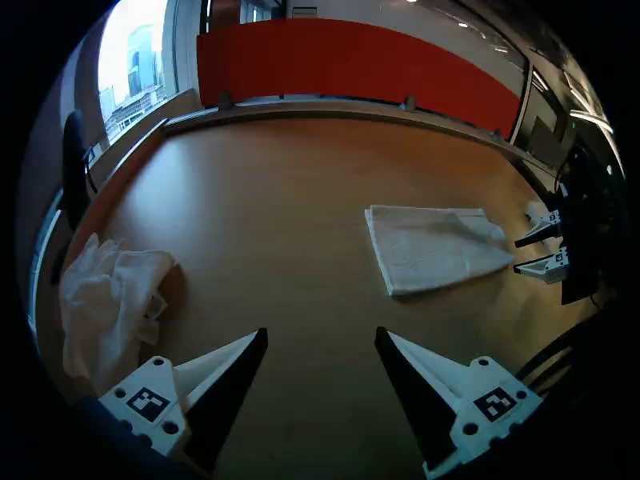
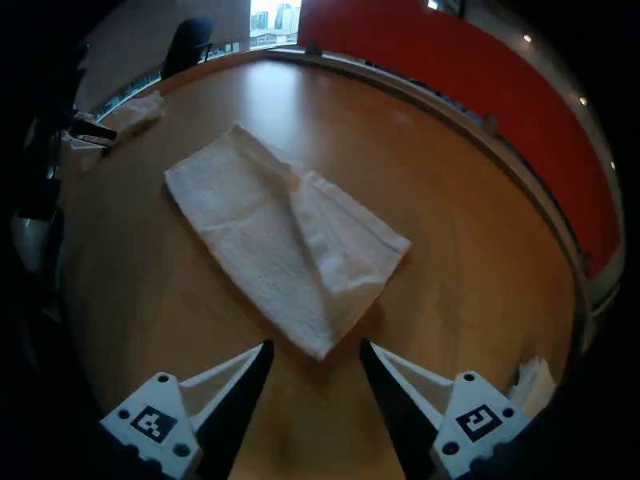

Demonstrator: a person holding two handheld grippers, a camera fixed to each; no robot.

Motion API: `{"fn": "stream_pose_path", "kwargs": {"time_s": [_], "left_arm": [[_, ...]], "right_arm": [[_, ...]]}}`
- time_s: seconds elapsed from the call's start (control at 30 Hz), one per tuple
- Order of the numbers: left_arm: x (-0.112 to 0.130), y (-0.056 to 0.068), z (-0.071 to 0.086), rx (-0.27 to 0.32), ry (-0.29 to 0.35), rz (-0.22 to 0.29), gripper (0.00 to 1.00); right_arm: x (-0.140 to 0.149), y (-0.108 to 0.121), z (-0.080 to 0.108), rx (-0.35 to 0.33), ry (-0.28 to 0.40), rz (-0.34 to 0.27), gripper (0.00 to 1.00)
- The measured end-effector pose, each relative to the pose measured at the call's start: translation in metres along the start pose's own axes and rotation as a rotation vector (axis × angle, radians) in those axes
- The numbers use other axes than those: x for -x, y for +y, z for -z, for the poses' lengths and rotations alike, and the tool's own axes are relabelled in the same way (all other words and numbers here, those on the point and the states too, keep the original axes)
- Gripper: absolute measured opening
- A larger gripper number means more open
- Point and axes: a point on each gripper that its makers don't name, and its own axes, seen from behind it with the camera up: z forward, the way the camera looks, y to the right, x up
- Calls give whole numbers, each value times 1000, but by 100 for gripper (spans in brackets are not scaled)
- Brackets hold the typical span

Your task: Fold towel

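Left gripper view starts at the left-hand edge of the worktop. A heap of crumpled white cloths lies loose there, with a dark chair beyond the edge behind it. In the middle foreground the left gripper hangs over bare wood, its fingers spread wide and holding nothing. Farther right the towel lies flat, near the edge where the other gripper waits and well apart from the heap. A red partition runs along the far edge.

In the right gripper view the towel's near corner lies just ahead of the right gripper, whose fingers are likewise wide open and empty. One layer of the towel lies over another along a slanting ridge.

The towel looks like soft, light terry. It should sag and drape when lifted and hold no shape of its own. A pinch at a corner may catch only the top layer, so the fingers should close on all the layers there, one gripper to each corner of a short edge. Nothing rests on the towel. A small white crumpled scrap sits by the right-hand edge, clear of the fold.
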Motion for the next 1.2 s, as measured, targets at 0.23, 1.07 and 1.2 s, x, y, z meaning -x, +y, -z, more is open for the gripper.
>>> {"fn": "stream_pose_path", "kwargs": {"time_s": [0.23, 1.07, 1.2], "left_arm": [[4, 0, 0, 1, -6, 0, 100], [6, 2, -3, 3, -15, -1, 100], [5, 2, -3, 3, -14, 0, 100]], "right_arm": [[6, -2, -1, -27, -14, -14, 63], [8, -4, -8, -59, -29, -18, 4], [4, -3, -5, -60, -26, -12, 4]]}}
